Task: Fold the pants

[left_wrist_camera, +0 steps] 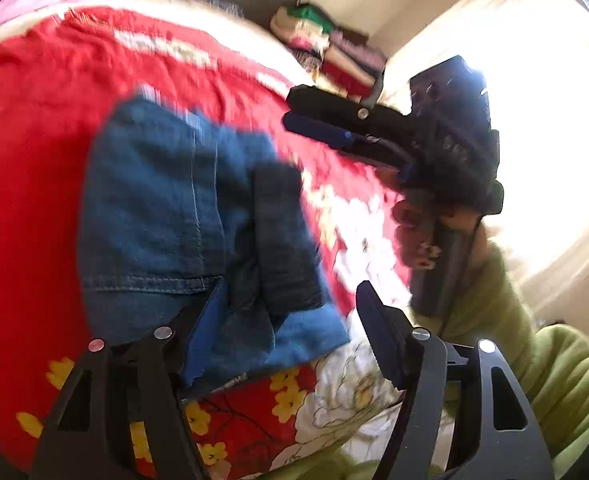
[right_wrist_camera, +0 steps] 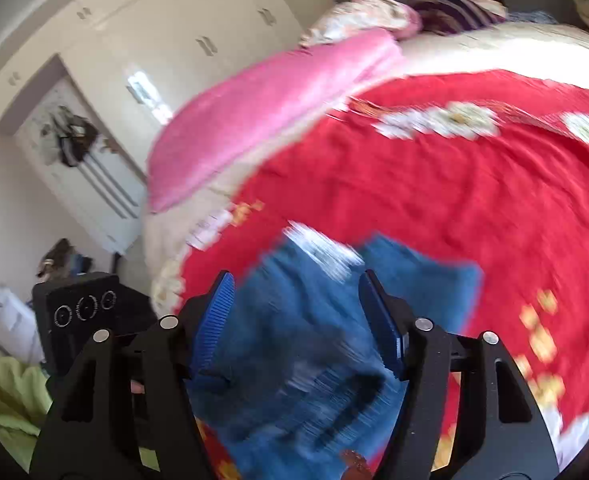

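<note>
Folded blue denim pants (left_wrist_camera: 182, 220) lie in a compact bundle on the red floral bedspread (left_wrist_camera: 34, 160). My left gripper (left_wrist_camera: 290, 324) is open just above the pants' near edge, holding nothing. My right gripper (right_wrist_camera: 296, 320) is open above the pants (right_wrist_camera: 306, 344), which look blurred in the right wrist view. In the left wrist view the right gripper (left_wrist_camera: 326, 116) hovers to the right of the pants, above the bed, held by a hand in a green sleeve (left_wrist_camera: 534, 340).
A pink blanket (right_wrist_camera: 270, 108) and pillows (right_wrist_camera: 450, 10) lie at the bed's head. Stacked folded clothes (left_wrist_camera: 330, 52) sit beyond the bed. A white wardrobe (right_wrist_camera: 134, 60) stands at the left. A bright window (left_wrist_camera: 554, 140) is on the right.
</note>
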`<act>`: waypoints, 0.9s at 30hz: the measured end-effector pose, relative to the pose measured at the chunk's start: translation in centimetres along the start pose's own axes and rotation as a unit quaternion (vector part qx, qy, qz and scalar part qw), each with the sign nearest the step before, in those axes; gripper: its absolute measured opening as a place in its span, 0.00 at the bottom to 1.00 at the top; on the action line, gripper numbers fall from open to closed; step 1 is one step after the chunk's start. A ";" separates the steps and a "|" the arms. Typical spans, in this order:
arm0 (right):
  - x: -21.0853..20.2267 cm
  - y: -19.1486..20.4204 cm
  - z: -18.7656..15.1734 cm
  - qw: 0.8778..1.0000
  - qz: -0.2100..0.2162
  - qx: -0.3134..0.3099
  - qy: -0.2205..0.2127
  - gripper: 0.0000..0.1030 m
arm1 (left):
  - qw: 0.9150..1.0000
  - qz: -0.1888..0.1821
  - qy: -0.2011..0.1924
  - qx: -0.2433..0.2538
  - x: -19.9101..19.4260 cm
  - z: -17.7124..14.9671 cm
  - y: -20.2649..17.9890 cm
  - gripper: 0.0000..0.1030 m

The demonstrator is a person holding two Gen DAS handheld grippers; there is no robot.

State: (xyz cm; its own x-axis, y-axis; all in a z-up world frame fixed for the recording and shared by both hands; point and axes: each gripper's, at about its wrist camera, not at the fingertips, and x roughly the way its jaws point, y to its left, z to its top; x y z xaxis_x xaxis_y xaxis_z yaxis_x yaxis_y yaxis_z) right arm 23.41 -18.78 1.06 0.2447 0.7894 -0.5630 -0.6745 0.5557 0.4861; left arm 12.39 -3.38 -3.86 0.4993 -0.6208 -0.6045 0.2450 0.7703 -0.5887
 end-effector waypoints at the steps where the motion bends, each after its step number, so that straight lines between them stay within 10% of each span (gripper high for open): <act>1: -0.1 -0.1 -0.6 1.000 -0.005 0.001 0.004 0.58 | 1.000 0.009 0.005 0.004 0.4 -0.2 -0.2 0.64; 9: 2.7 -1.0 -3.3 0.989 -0.130 -0.025 0.060 0.60 | 1.000 0.013 0.003 0.008 -0.1 -1.1 -0.1 0.64; 27: -3.5 2.0 -4.3 0.992 -0.124 -0.022 -0.018 0.86 | 0.995 0.083 -0.043 0.022 -5.4 -1.2 0.0 0.94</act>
State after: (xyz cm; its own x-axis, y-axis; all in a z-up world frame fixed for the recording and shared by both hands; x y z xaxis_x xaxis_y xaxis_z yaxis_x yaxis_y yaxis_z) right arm 18.20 -21.51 1.16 0.4303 0.6396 -0.6369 -0.6202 0.7222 0.3062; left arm 8.70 -0.23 -1.28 0.6040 -0.4717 -0.6424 0.1891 0.8678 -0.4595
